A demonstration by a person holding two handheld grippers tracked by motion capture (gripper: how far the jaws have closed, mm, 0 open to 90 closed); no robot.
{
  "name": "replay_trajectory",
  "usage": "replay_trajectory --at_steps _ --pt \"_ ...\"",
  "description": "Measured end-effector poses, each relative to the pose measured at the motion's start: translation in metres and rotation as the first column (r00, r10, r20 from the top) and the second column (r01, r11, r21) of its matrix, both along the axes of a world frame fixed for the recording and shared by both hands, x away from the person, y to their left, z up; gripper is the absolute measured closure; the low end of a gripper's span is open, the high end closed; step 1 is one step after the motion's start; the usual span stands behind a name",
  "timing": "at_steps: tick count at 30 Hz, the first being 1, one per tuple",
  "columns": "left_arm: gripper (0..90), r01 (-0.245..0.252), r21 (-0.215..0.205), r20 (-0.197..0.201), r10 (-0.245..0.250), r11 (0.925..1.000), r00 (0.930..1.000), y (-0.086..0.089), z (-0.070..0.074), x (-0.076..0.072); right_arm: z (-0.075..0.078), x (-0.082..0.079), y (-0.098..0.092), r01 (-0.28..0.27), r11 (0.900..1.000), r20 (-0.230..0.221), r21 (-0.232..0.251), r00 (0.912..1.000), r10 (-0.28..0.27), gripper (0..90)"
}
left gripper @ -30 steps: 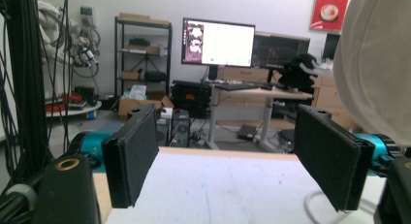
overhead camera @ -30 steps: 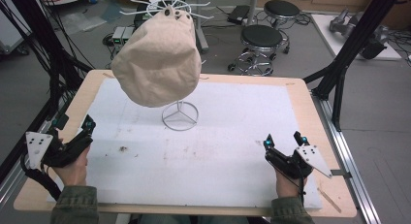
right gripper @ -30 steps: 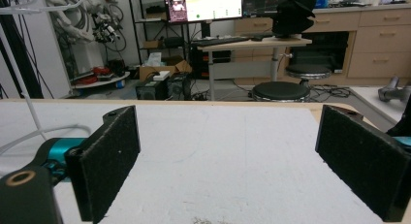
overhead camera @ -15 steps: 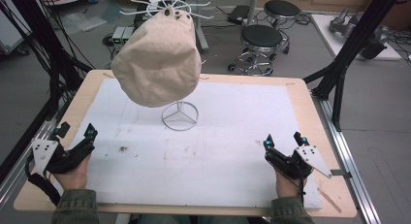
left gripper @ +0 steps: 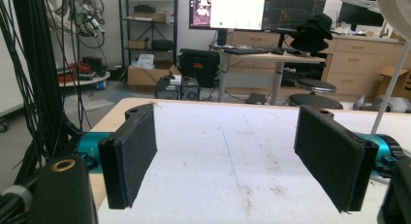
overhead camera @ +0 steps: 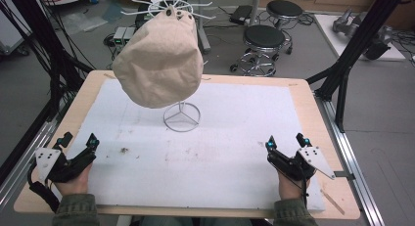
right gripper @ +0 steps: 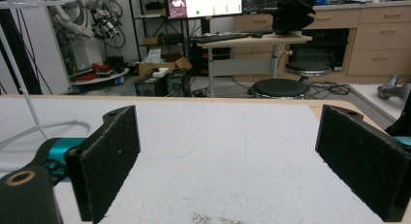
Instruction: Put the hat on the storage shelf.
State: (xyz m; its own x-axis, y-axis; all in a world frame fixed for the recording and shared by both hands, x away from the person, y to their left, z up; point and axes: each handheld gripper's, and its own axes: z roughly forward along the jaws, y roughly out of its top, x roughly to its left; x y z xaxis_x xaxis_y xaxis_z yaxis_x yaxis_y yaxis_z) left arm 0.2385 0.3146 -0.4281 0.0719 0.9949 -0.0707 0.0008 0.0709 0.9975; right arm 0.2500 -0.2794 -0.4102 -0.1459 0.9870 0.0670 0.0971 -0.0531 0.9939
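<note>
Your left gripper (overhead camera: 77, 144) sits at the near left corner of the table (overhead camera: 303, 96), over the edge of the white mat (overhead camera: 235, 138); its jaws stand wide apart with nothing between them, and in the left gripper view (left gripper: 228, 161) you look straight down the gap onto bare mat with a few dark specks; your right gripper (overhead camera: 286, 144) rests near the right front of the mat, well apart from the left one, and its jaws are likewise spread wide and hold nothing; the right gripper view (right gripper: 228, 151) shows open mat between the two black pads, with some small crumbs near the bottom edge; both of your hands lie low at the table's near side, sleeves just showing at the bottom of the high view; the beige cap (overhead camera: 159, 57) hangs on the white wire stand (overhead camera: 182, 117), whose ring base sits on the mat toward the far middle of the table; the cap is up off the surface, tilted, its crown turned toward you and to the left, well apart from both grippers; the stand's thin white prongs fan out above the cap at the top; behind the table, on the floor, stands a black stool (overhead camera: 264, 37).
</note>
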Motion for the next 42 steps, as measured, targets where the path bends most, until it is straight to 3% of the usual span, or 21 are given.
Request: replay_trajectory --at_steps 10,11,15,16,20,24,32,42 --pt "23.4 0.013 -0.007 -0.006 -0.013 0.9999 0.9999 -0.003 -0.003 0.003 0.000 -0.002 -0.001 0.003 1.000 -0.002 0.000 1.0000 -0.003 7.9" --pt "23.4 0.015 -0.009 -0.003 -0.015 0.9998 0.9999 -0.004 -0.003 0.004 -0.002 -0.003 -0.002 0.004 1.000 0.019 0.006 0.9998 -0.004 7.9" --pt "23.4 0.017 -0.010 -0.001 -0.017 0.9998 0.9999 -0.004 -0.003 0.004 -0.006 -0.003 -0.011 0.022 0.996 0.005 0.086 0.9997 -0.022 7.9" --pt "23.5 0.017 -0.010 -0.001 -0.017 0.9998 0.9999 -0.004 -0.003 0.004 -0.007 -0.003 -0.016 0.033 0.991 -0.007 0.134 0.9995 -0.032 7.9" --pt "23.5 0.011 -0.022 0.006 -0.011 0.9997 0.9999 -0.003 -0.002 0.003 -0.010 -0.002 -0.025 0.063 0.976 -0.035 0.211 0.9978 -0.057 7.9" --pt "23.6 0.010 -0.025 0.009 -0.010 0.9996 0.9999 -0.003 -0.002 0.003 -0.011 -0.002 -0.027 0.071 0.975 -0.032 0.211 0.9973 -0.066 7.9" --pt "23.7 0.012 -0.026 0.009 -0.012 0.9996 0.9999 -0.003 -0.002 0.003 -0.010 -0.002 -0.022 0.065 0.984 -0.022 0.169 0.9978 -0.062 7.9" --pt "23.8 0.015 -0.027 0.006 -0.014 0.9995 0.9999 -0.003 -0.003 0.003 -0.010 -0.002 -0.022 0.062 0.985 -0.024 0.161 0.9980 -0.059 7.9"
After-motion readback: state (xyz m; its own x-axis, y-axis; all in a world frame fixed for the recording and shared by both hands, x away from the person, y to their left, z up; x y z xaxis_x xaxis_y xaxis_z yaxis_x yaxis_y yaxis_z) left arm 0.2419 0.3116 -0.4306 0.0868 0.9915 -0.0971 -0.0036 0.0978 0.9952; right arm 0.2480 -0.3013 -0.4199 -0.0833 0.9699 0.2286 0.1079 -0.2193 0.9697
